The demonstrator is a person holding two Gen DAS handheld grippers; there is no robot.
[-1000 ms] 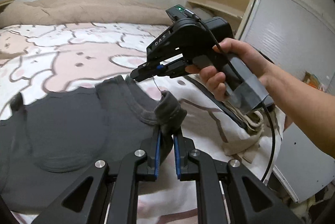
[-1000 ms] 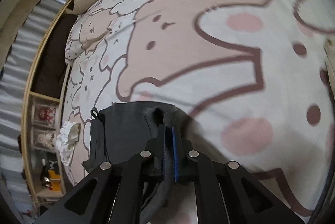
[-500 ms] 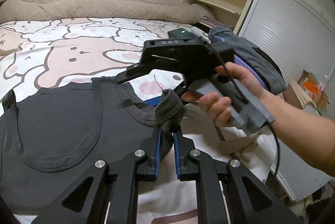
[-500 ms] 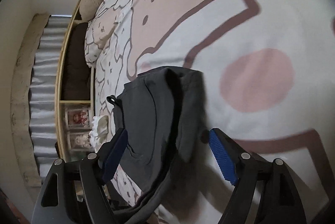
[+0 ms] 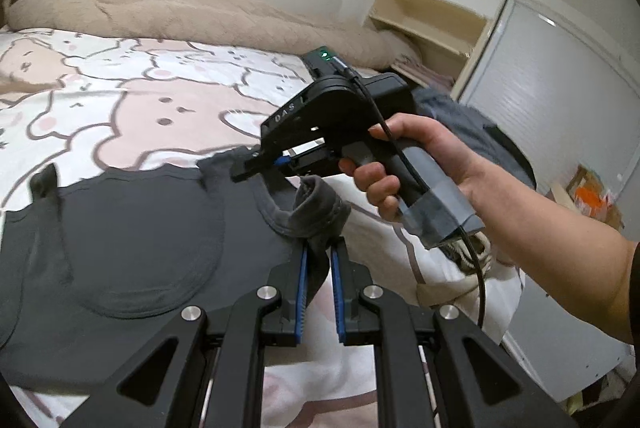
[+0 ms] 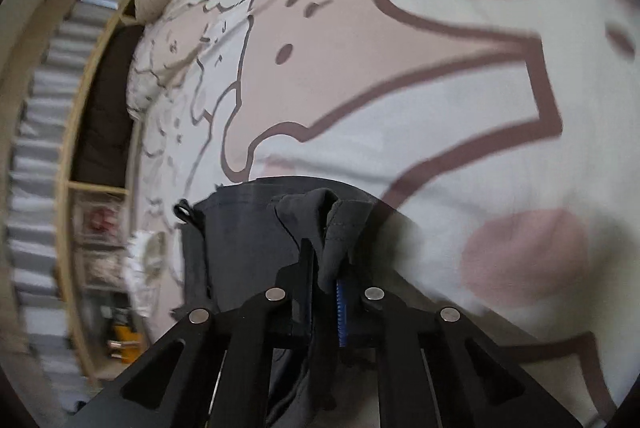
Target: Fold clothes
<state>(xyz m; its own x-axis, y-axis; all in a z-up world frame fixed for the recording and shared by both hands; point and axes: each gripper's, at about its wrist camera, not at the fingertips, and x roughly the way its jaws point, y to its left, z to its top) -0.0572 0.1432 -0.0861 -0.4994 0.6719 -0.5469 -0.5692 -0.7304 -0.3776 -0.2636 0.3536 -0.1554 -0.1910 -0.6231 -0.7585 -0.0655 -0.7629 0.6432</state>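
Two grippers (clamped) on garment

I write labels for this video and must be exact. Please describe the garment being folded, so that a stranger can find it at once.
Start at the bed sheet printed with pink and white bears. The dark grey top lies on its near part. It is the only plain dark cloth there, and both the left gripper and the right gripper pinch its edge.
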